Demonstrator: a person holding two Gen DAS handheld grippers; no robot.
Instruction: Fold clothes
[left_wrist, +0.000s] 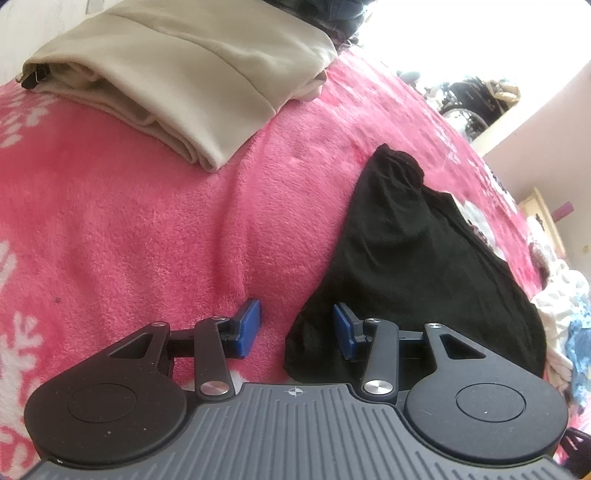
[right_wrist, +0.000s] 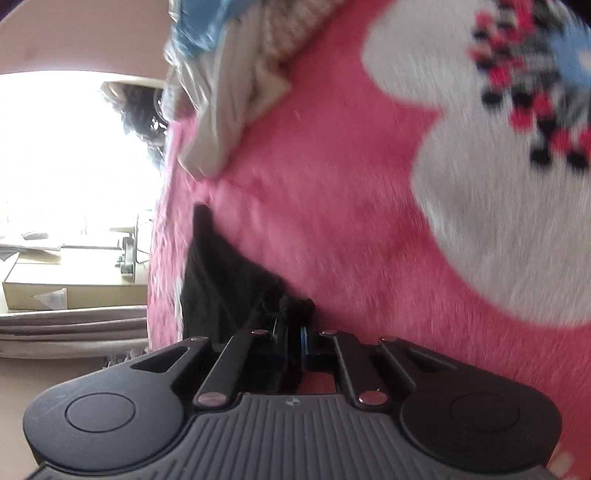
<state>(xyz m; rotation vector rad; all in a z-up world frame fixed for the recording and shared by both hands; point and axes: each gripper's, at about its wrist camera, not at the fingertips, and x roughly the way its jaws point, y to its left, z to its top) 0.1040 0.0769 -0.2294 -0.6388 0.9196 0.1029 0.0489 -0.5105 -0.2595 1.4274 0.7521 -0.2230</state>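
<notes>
Nearest to me in the left wrist view, my left hand-held gripper (left_wrist: 297, 326) stands with its jaws apart, pinching nothing. Its blue pads (left_wrist: 251, 325) sit low over the pink blanket (left_wrist: 155, 221), and the right-side pad overlaps the near corner of the black garment (left_wrist: 417, 258); whether it touches the cloth I cannot tell. That garment lies loosely bunched on the blanket, running from about 6 o'clock up towards 1 o'clock of the frame. Further off, at 11 o'clock, a folded beige garment (left_wrist: 184, 74) rests flat on the blanket, well apart from the black one. At 3 to 4 o'clock, by the blanket's edge, I see a heap of white and blue clothes (left_wrist: 565, 317).

In the right wrist view, which is rolled and blurred, my right hand-held gripper (right_wrist: 291, 328) has its jaws drawn nearly together on a bunched edge of the black garment (right_wrist: 221, 280), which trails away towards 10 o'clock across the pink blanket (right_wrist: 332, 203). Beyond, at 12 o'clock, lies the pile of white and blue clothes (right_wrist: 229, 92). A white patch with a red and black print (right_wrist: 517, 184) fills the blanket at 2 o'clock.
</notes>
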